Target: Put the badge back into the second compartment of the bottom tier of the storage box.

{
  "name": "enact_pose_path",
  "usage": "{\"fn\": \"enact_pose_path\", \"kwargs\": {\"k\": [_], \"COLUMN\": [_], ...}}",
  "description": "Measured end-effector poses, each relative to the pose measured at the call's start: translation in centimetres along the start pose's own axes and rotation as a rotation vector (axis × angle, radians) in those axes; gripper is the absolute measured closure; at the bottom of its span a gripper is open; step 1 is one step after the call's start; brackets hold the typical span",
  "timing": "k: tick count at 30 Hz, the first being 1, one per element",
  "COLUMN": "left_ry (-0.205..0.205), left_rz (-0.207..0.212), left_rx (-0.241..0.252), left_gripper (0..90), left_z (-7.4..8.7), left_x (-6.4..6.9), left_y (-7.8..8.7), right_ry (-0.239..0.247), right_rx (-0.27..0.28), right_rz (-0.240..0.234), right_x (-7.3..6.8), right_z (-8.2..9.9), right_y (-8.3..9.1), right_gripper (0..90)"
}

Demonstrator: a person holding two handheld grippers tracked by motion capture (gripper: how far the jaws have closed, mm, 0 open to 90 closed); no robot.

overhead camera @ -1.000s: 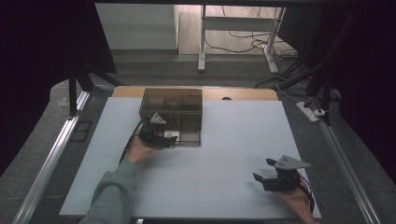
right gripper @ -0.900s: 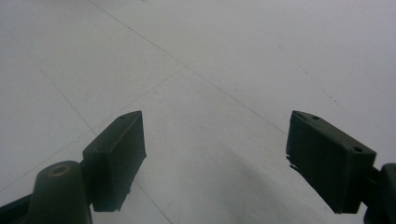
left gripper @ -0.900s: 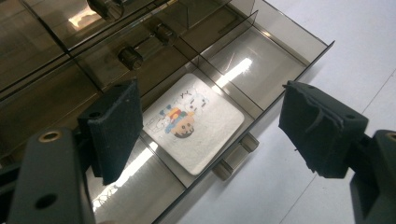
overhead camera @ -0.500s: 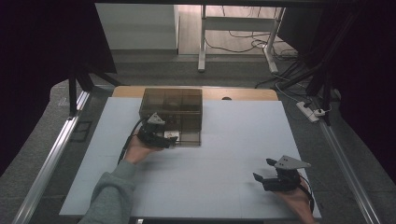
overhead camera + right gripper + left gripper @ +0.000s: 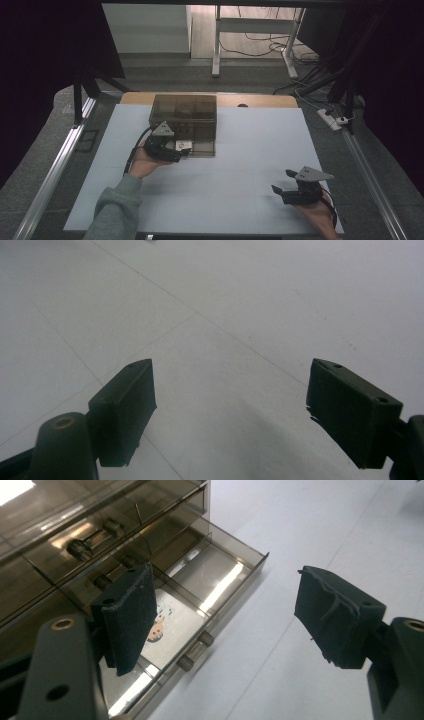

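Observation:
A smoky see-through drawer box (image 5: 184,117) stands at the back middle of the white table (image 5: 240,150). Its lower drawer (image 5: 210,580) is pulled out, with two small knobs (image 5: 195,652) on its front and a pale printed card (image 5: 162,625) lying inside. My left gripper (image 5: 180,151) hovers at that drawer's front left. Its jaws have just been closing, but they stand apart with nothing between them (image 5: 227,587). My right gripper (image 5: 281,181) rests open over bare table at the front right, its jaws wide apart (image 5: 232,372).
Metal rails run along the table's left (image 5: 55,165) and right (image 5: 370,170) sides. A wooden board edge (image 5: 250,100) shows behind the white sheet. A power strip (image 5: 334,120) and cables lie on the floor at the right, and desk legs (image 5: 216,45) stand beyond.
The left gripper has shifted a little leftward off the box front. The right gripper has stayed put.

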State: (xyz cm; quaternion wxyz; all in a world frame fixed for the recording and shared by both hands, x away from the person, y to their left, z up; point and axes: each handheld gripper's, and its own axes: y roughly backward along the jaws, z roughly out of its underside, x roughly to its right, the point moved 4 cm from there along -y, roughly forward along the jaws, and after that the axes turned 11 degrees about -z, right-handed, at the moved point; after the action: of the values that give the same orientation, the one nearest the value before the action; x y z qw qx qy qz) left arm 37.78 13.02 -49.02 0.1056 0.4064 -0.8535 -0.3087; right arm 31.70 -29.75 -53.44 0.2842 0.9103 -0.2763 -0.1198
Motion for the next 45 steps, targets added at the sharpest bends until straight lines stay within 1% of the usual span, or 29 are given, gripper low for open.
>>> {"fn": "enact_pose_path", "kwargs": {"k": [2, 7, 11, 16, 18, 20, 25, 32, 37, 41, 42, 45], "left_ry": [-0.001, -0.013, -0.004, -0.006, 0.005, 0.012, 0.029, 0.041, 0.059, 0.071, 0.076, 0.081], "left_rz": [-0.001, -0.009, -0.008, -0.021, -0.028, -0.037, -0.052, -0.057, -0.066, -0.073, -0.074, -0.079], "left_rx": [0.007, 0.014, 0.020, -0.001, -0.005, -0.010, -0.008, -0.022, -0.023, -0.032, -0.035, -0.040], "left_gripper": [24.4, 24.3, 24.2, 24.2, 24.2, 24.2, 24.2, 23.9, 23.9, 23.9, 23.9, 23.8], "left_z": [0.1, 0.6, 1.3, 2.8, 3.5, 4.2, 5.6, 7.4, 8.7, 10.0, 10.4, 11.3], "left_x": [0.1, 0.1, 0.0, -0.1, -0.2, -0.4, -0.5, -0.2, -0.1, -0.1, -0.1, -0.1], "left_y": [0.5, 1.7, 2.5, 3.4, 3.9, 4.4, 5.7, 6.2, 6.4, 6.7, 6.7, 6.9], "right_ry": [0.003, 0.000, -0.001, -0.001, -0.001, -0.003, -0.008, -0.007, -0.008, -0.012, -0.013, -0.014], "right_rx": [-0.008, -0.001, 0.001, 0.000, -0.004, 0.004, 0.007, 0.004, 0.001, 0.005, 0.003, 0.007], "right_rz": [0.002, -0.004, -0.005, -0.004, -0.002, -0.006, 0.000, -0.002, 0.011, 0.012, 0.021, 0.016], "right_x": [0.0, 0.0, 0.0, 0.0, 0.0, 0.0, 0.1, 0.0, 0.1, 0.2, 0.2, 0.2], "right_z": [0.0, 0.0, 0.0, 0.0, 0.1, 0.1, 0.2, 0.2, 0.3, 0.4, 0.4, 0.5], "right_y": [0.0, -0.1, 0.0, 0.0, 0.1, 0.1, 0.3, 0.3, 0.5, 0.6, 0.6, 0.7], "right_gripper": [19.8, 19.8, 19.8, 19.8, 19.8, 19.8, 19.8, 19.8, 19.8, 19.8, 19.8, 19.8]}}
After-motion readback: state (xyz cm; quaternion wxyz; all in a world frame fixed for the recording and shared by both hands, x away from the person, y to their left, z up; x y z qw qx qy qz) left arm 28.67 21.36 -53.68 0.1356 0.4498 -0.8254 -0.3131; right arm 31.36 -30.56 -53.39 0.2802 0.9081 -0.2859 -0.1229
